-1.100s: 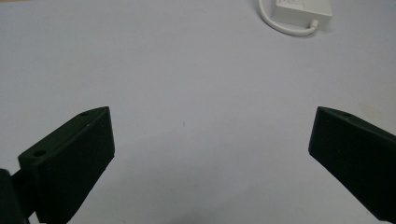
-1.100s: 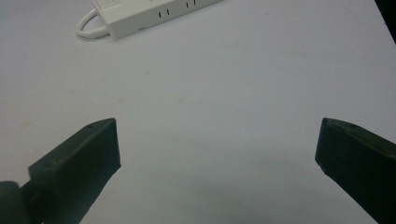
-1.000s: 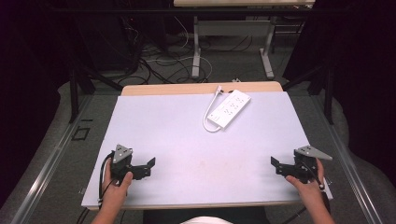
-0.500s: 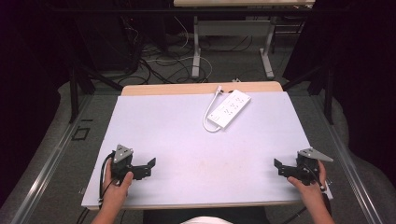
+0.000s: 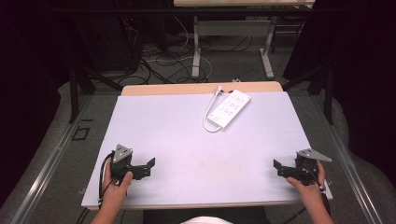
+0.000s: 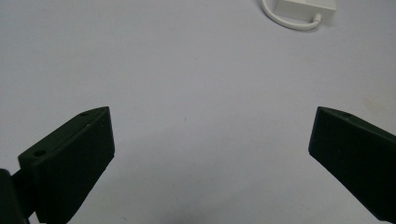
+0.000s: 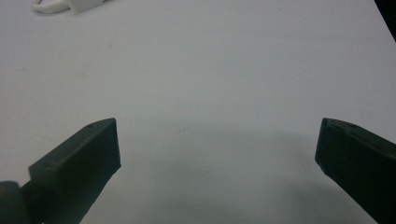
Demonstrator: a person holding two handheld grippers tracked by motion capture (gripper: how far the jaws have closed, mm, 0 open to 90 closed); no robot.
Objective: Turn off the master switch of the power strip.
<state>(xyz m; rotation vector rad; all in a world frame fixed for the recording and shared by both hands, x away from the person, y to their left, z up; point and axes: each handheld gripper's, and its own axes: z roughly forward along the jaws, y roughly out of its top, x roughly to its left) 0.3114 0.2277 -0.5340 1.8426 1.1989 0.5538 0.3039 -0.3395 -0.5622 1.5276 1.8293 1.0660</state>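
we see a pale counter (image 5: 187,135) with a white power strip (image 5: 229,109) lying flat near its far edge, right of centre, its short white cord (image 5: 210,114) looping off the left side toward the far edge. the left tool (image 5: 150,164) sits low over the near left part of the counter, held in a hand (image 5: 114,182), its jaws pointing toward the middle; a black cable (image 5: 102,175) curls beside it. in the left gripper view its jaws stand wide apart with bare counter between them and nothing held, and the strip's end and cord show at the top right. the right tool (image 5: 276,166) sits near the right near corner, held in the other hand (image 5: 308,179), jaws pointing inward. in the right gripper view its jaws are likewise spread wide and hold nothing, with a corner of the strip at the top left. both tools are well apart from the power strip and from each other.
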